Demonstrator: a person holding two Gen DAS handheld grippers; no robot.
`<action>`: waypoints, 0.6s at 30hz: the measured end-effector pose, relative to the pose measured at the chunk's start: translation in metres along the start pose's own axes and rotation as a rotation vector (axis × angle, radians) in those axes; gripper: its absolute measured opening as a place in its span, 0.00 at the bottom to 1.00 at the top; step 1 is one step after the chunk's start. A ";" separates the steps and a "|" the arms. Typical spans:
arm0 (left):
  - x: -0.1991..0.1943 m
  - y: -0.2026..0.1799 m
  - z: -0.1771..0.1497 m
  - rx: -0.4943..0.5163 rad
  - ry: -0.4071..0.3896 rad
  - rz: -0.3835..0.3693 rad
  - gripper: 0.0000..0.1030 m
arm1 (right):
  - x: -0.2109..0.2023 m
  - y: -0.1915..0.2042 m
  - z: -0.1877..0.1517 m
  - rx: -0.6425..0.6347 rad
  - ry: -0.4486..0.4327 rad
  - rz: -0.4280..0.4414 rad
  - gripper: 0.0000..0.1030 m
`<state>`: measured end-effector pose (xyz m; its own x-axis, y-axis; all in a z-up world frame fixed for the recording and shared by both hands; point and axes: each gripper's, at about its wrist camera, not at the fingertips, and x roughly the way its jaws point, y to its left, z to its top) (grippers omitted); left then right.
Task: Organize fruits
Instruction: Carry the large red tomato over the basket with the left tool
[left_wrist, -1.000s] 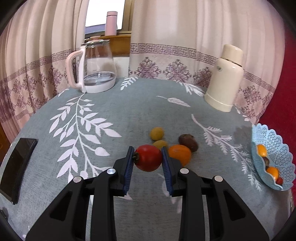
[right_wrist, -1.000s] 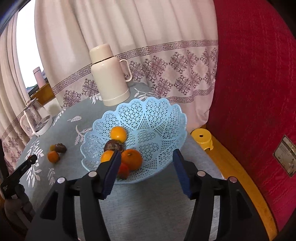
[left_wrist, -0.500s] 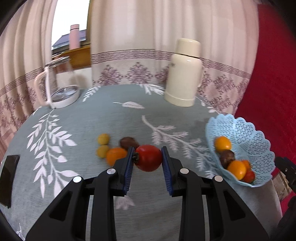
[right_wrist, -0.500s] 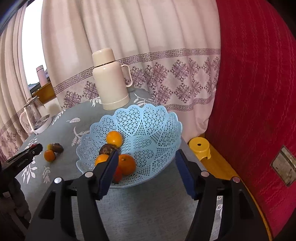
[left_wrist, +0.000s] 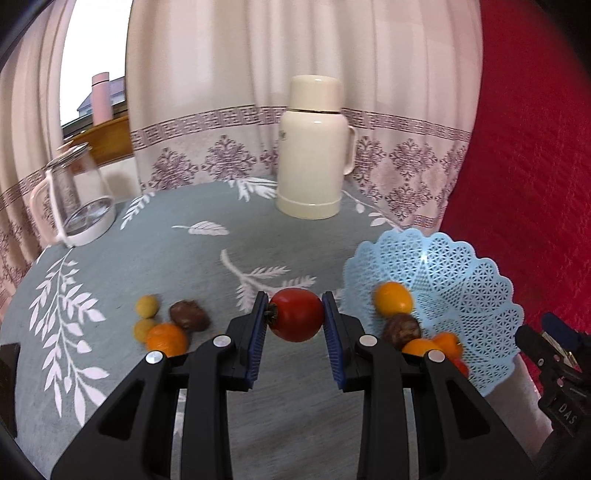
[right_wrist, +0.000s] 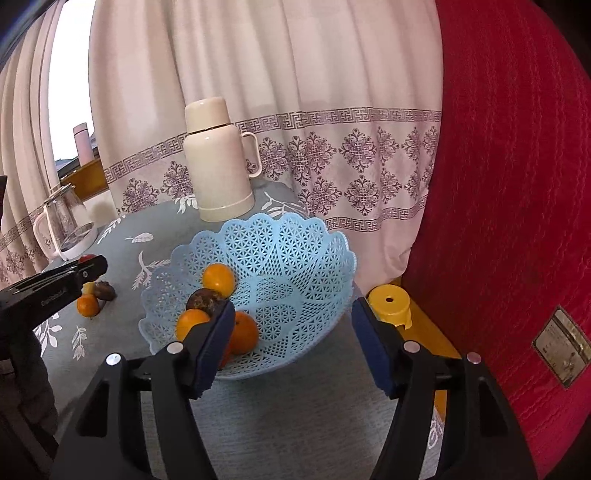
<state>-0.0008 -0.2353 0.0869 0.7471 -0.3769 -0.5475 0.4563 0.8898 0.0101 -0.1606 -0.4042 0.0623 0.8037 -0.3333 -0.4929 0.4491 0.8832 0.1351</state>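
Observation:
My left gripper (left_wrist: 295, 321) is shut on a red tomato (left_wrist: 296, 319) and holds it above the table, just left of the light blue lattice basket (left_wrist: 461, 266). The basket holds oranges (left_wrist: 393, 298) and a brown fruit (left_wrist: 402, 329). On the cloth to the left lie an orange (left_wrist: 167, 338), a brown fruit (left_wrist: 189, 315) and two small yellow fruits (left_wrist: 147, 305). My right gripper (right_wrist: 291, 339) is open and empty, hovering at the near side of the basket (right_wrist: 295, 251). The left gripper (right_wrist: 55, 284) shows at the left of the right wrist view.
A cream thermos (left_wrist: 314, 147) stands at the back of the round table, a glass kettle (left_wrist: 74, 199) at the back left. A dark phone (left_wrist: 7, 365) lies at the left edge. A red wall (right_wrist: 517, 184) and a yellow stool (right_wrist: 388, 306) are to the right.
My left gripper has swung right with the tomato, from over the loose fruits to next to the basket. My right gripper has stayed open and shifted slightly at the basket.

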 end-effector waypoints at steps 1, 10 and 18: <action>0.002 -0.004 0.001 0.006 0.001 -0.004 0.30 | 0.000 -0.002 0.001 0.007 -0.002 -0.004 0.64; 0.023 -0.037 0.008 0.040 0.042 -0.098 0.30 | 0.000 -0.017 0.005 0.049 -0.016 -0.028 0.64; 0.044 -0.069 0.008 0.069 0.088 -0.178 0.30 | 0.002 -0.027 0.009 0.077 -0.020 -0.041 0.64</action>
<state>0.0040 -0.3152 0.0686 0.6086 -0.4998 -0.6163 0.6114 0.7904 -0.0372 -0.1675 -0.4315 0.0660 0.7916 -0.3758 -0.4819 0.5098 0.8409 0.1816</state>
